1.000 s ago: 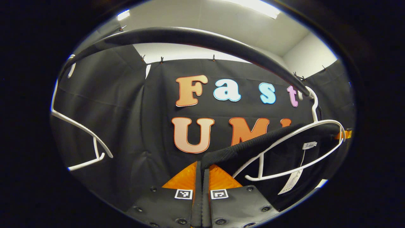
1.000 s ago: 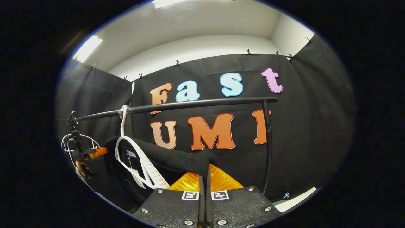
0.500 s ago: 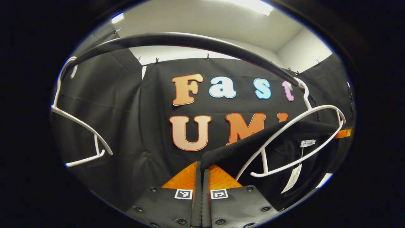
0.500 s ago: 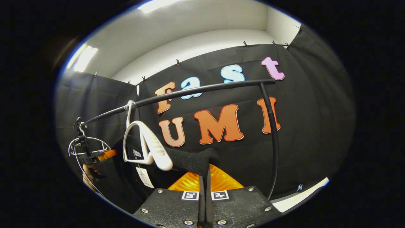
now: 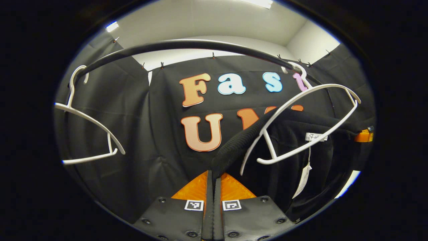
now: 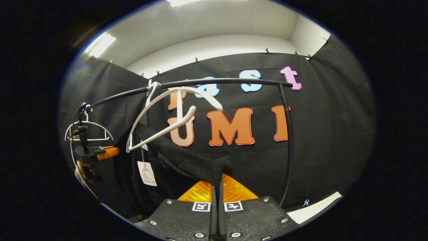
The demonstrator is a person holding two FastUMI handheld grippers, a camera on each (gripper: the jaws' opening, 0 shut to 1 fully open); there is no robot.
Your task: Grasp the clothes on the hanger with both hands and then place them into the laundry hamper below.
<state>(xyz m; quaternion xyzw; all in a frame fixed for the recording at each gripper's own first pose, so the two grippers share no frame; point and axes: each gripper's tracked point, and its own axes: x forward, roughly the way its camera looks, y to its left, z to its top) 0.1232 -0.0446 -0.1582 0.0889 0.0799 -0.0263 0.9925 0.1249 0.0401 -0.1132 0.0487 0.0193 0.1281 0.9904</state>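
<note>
A black knit garment (image 5: pixel 294 134) hangs below a white hanger (image 5: pixel 301 100) hooked on the black rail (image 5: pixel 187 45). My left gripper (image 5: pixel 214 172) is shut on one shoulder edge of the garment. In the right gripper view, my right gripper (image 6: pixel 217 180) is shut on the other shoulder of the garment (image 6: pixel 180 160). The hanger (image 6: pixel 167 110) there is tilted and sits above the cloth, out of the neck. A paper tag (image 6: pixel 146 173) dangles from the garment. The left gripper (image 6: pixel 100 153) and the hand (image 6: pixel 83 167) holding it show far left.
A second, bare white hanger (image 5: pixel 90 124) hangs at the rail's left end. The rail's upright post (image 6: pixel 287 144) stands right of my right gripper. A pale strip of floor (image 6: pixel 314 207) shows low on the right. Part of the right gripper (image 5: pixel 363 135) shows at the far right.
Both grippers have drawn the garment's shoulders down and off the hanger. The hanger has slipped out of the cloth and swung up, tilted, on the rail.
</note>
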